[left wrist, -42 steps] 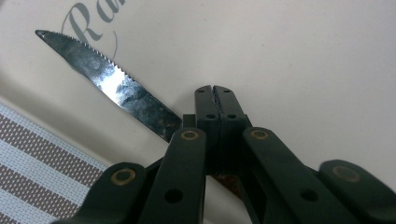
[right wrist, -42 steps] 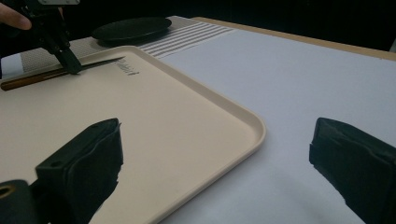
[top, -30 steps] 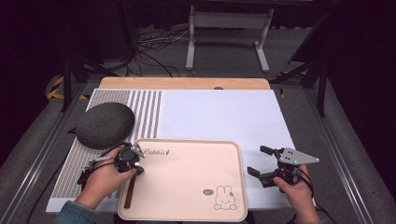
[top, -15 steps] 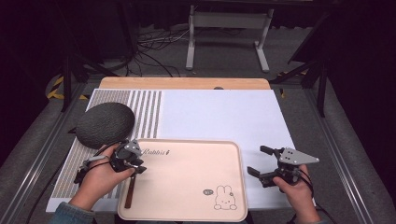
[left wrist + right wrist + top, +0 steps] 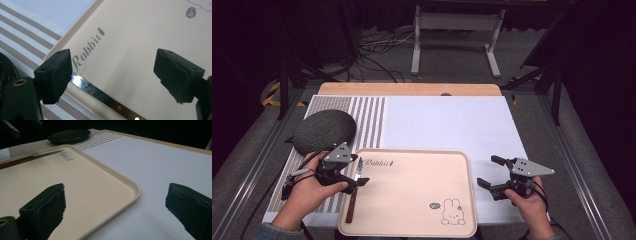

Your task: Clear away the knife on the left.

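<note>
The knife (image 5: 353,195) lies inside the tray (image 5: 412,230) along its 9 o'clock rim, brown handle toward the near edge and serrated blade pointing to 12 o'clock. The tray carries a rabbit drawing (image 5: 452,212) at its near 4 o'clock corner and the word "Rabbit" at its far 10 o'clock corner.

The left tongs (image 5: 357,172) hover over the knife blade, jaws spread wide and gripping nothing; in the left gripper view the blade (image 5: 92,90) sits just beside the left jaw.

The right tongs (image 5: 492,172) are at 3 o'clock of the tray, above the white mat (image 5: 452,120), jaws wide apart and empty.

A dark round pad (image 5: 325,131) rests on the striped mat (image 5: 367,120) at 10 o'clock. The wooden desk (image 5: 412,89) edge lies farthest.
</note>
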`<action>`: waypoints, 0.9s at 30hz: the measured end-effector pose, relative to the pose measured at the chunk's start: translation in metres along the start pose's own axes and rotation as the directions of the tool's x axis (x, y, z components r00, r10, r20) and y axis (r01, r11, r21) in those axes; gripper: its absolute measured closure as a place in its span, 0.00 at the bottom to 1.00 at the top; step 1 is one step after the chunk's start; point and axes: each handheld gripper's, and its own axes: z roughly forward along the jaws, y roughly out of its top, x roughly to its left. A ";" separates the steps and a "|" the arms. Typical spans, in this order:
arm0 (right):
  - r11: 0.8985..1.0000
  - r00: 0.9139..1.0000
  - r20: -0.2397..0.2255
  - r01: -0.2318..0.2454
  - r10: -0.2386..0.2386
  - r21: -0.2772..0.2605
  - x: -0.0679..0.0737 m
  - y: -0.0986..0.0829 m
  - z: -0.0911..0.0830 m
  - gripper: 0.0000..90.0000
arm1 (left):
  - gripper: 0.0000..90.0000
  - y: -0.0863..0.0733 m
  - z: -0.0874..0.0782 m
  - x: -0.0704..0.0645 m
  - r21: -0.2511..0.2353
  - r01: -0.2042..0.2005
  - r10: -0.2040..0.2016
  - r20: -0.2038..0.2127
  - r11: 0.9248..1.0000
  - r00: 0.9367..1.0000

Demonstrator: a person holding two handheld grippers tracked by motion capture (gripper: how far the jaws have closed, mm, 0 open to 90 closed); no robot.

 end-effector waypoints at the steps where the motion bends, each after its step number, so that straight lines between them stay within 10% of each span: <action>1: 1.000 1.000 0.001 0.000 0.000 -0.001 0.000 0.000 0.000 0.04 | 0.15 -0.001 -0.002 0.001 -0.021 0.007 -0.007 0.007 1.000 1.000; 12: 1.000 1.000 0.002 -0.002 0.002 -0.008 0.000 0.000 -0.001 0.04 | 0.06 -0.024 -0.023 0.003 -0.163 0.013 -0.014 -0.009 0.986 1.000; 27: 1.000 1.000 0.005 0.008 -0.007 -0.018 0.001 0.001 -0.001 0.03 | 0.05 -0.076 -0.044 0.002 -0.348 0.016 -0.064 -0.127 0.937 0.990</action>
